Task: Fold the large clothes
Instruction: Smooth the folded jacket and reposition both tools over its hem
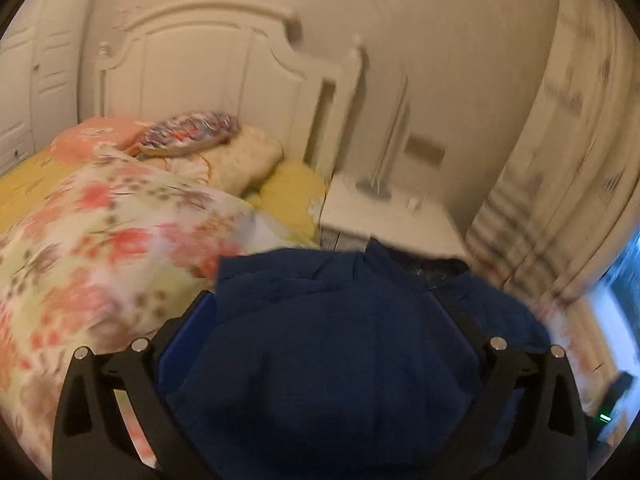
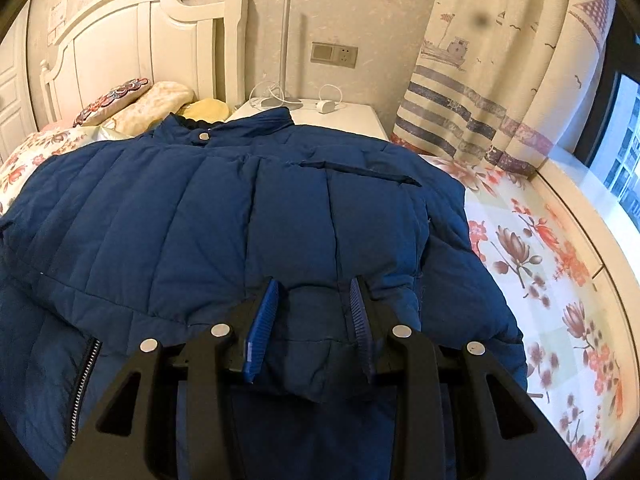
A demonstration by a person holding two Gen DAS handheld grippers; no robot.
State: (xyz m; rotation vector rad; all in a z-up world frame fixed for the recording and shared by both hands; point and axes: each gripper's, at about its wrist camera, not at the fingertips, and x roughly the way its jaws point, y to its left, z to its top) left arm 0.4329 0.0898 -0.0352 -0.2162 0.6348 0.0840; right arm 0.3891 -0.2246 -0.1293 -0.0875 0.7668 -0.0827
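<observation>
A large navy quilted jacket (image 2: 208,208) lies spread on the bed, collar toward the headboard, zipper edge at the lower left. My right gripper (image 2: 314,312) is closed on a thick fold of the jacket's sleeve or hem, blue pads pressing both sides. In the blurred left wrist view, my left gripper (image 1: 324,320) holds a big bunch of the jacket (image 1: 332,352) between its wide-set fingers, lifted above the bed; the fabric hides the fingertips.
The bed has a floral quilt (image 1: 100,232) and pillows (image 2: 160,100) by a white headboard (image 2: 120,28). A white nightstand (image 2: 352,120) carries a lamp and cables. A patterned curtain (image 2: 500,80) and window sill are at the right.
</observation>
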